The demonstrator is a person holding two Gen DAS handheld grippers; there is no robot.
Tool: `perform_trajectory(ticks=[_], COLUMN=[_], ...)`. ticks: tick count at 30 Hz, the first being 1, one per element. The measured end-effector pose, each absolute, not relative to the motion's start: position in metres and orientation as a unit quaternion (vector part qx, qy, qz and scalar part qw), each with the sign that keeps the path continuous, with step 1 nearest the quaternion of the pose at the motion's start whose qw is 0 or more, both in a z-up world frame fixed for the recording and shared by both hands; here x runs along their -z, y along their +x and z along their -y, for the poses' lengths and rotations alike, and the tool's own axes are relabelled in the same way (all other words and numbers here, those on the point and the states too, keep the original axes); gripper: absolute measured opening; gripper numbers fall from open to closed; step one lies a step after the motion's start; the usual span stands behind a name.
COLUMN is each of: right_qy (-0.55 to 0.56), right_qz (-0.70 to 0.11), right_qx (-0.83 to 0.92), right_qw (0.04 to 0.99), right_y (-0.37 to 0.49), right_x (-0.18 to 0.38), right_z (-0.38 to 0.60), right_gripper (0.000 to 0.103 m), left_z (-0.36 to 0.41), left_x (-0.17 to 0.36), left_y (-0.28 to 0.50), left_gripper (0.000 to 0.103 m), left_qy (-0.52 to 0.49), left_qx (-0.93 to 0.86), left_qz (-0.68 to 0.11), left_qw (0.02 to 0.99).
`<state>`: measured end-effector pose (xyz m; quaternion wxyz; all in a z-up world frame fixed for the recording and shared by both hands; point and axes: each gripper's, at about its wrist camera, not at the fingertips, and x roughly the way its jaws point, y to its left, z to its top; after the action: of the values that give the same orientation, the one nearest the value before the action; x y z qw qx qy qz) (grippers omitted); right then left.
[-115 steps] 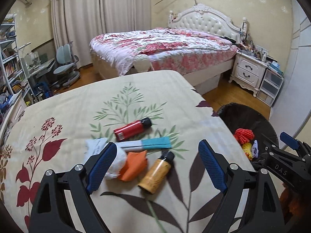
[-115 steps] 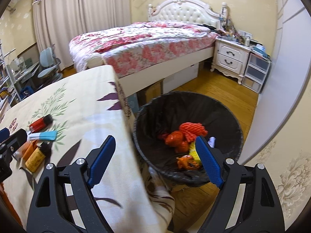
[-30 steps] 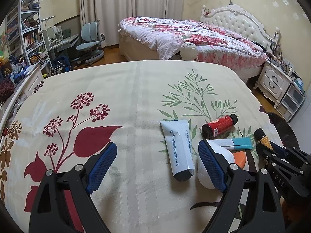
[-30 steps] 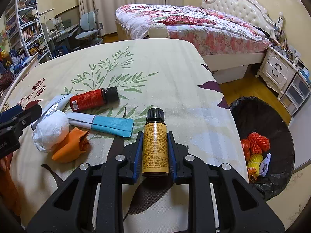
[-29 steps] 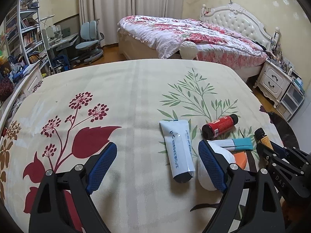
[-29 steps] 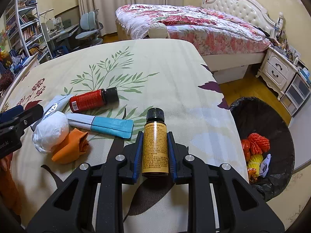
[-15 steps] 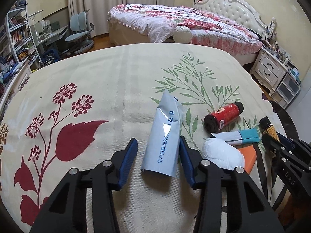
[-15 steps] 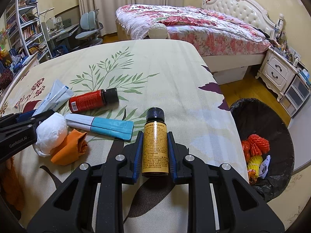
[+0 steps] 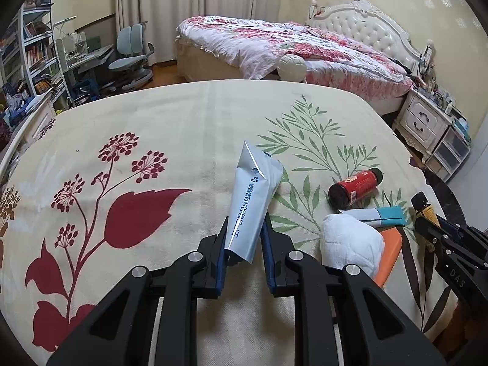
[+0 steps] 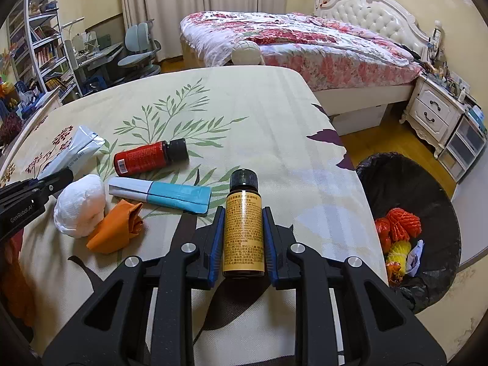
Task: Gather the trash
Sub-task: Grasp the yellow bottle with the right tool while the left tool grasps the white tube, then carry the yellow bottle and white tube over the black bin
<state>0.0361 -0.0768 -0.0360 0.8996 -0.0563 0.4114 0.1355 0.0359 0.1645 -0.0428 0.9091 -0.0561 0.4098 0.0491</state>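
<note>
My left gripper (image 9: 244, 235) is shut on a silver-grey tube (image 9: 251, 201) and holds its far end tilted up off the floral tablecloth (image 9: 152, 128). My right gripper (image 10: 242, 222) is shut on a yellow bottle with a black cap (image 10: 243, 222) above the cloth. On the cloth lie a red bottle (image 10: 146, 158), a blue and white tube (image 10: 164, 193), a white paper ball (image 10: 80, 210) and an orange wrapper (image 10: 117, 228). A black-lined trash bin (image 10: 442, 201) stands on the floor right of the table with several pieces of trash inside.
A bed (image 10: 305, 39) stands behind the table. A white nightstand (image 10: 433, 116) and drawers stand at the right wall. Shelves, a desk and a chair (image 9: 131, 58) are at the back left. The table's right edge borders the bin.
My left gripper has closed on the silver-grey tube and lifted its far end. My right gripper still holds the yellow bottle in much the same place.
</note>
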Motion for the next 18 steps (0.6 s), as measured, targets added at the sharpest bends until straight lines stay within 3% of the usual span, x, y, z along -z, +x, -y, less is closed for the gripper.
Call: perform_trajectory(ticks=[18], right_qy=[-0.040], right_qz=[-0.395], right_qx=[-0.131], right_qw=[0.908], right_y=[0.001], right_x=[0.026], right_z=[0.102], right_gripper=[0.023], left_z=[-0.134], left_x=[0.012], left_y=[-0.017], left_gripper=[0.014], left_qy=[-0.047], left_qx=[-0.037], left_qz=[-0.363], left_qw=[0.930])
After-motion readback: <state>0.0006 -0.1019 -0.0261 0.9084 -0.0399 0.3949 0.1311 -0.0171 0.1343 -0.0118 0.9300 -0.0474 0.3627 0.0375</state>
